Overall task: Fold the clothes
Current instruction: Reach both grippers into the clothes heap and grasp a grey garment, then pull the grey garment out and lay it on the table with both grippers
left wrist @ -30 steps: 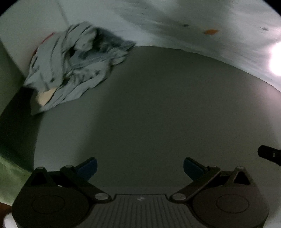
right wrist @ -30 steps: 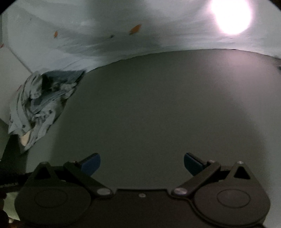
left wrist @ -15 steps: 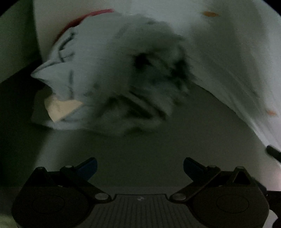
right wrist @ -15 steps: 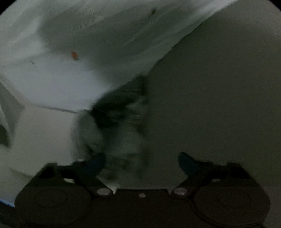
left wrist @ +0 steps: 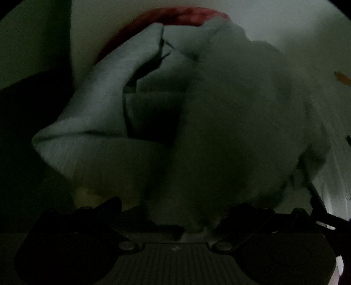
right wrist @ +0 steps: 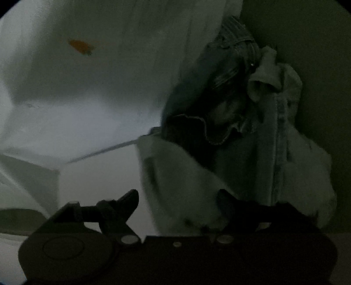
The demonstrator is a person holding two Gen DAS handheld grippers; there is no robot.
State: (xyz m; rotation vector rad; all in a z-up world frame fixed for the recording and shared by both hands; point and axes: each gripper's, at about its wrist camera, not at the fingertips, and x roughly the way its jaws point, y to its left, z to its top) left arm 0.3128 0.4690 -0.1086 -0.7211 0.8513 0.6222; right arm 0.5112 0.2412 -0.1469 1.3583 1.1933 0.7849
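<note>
In the left wrist view, a dark shadowed area fills the far left, and beside it a pale wall [left wrist: 92, 32] rises behind the heap. A red cloth [left wrist: 166, 17] arcs along the top of the pile of clothes [left wrist: 105, 105], whose light, ribbed folds bulge toward the camera and blur into a grey mass at centre and right. The left gripper [left wrist: 175, 210] sits low against that heap with its jaws spread wide, cloth lying between the fingers but not pinched by them. On the far right hangs a white curtain [left wrist: 329, 54] with an orange mark. In the right wrist view, the same white curtain [right wrist: 98, 76] covers the left half. The right gripper [right wrist: 177, 201] is unclenched, its jaws having just been opening, and pale fabric of the pile of clothes [right wrist: 186, 175] lies between the fingers without being squeezed. To the right, a denim garment [right wrist: 237, 65] lies crumpled on the pale pieces, against the dull grey table [right wrist: 318, 43] at the right edge.
</note>
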